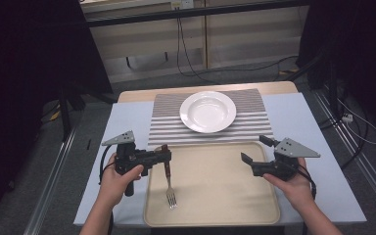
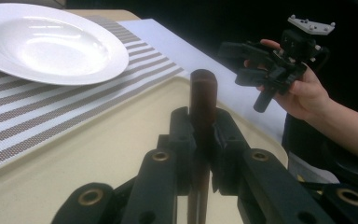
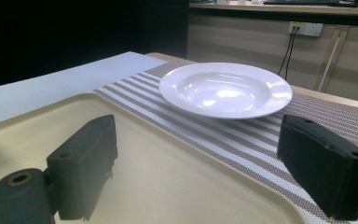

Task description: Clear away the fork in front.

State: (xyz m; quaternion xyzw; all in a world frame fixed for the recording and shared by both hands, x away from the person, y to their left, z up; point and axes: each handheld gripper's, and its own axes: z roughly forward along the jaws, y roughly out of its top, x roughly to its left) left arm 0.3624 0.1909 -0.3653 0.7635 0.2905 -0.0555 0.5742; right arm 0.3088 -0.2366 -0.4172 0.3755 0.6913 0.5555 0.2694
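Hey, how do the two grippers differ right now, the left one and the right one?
The left gripper is shut on the fork, clamping its dark handle; the right gripper is open with nothing between its jaws. The left one hangs over the tray's left edge, the right one over its right edge. Both are black, hand-held, and point inward over the tray.

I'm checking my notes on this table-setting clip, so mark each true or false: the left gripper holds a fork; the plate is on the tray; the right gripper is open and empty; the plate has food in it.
1. The left gripper holds the fork: true, shut on its dark handle.
2. The plate is on the tray: false, it sits on the striped placemat behind the tray.
3. The right gripper is open and empty: true.
4. The plate has food in it: false, it is empty.
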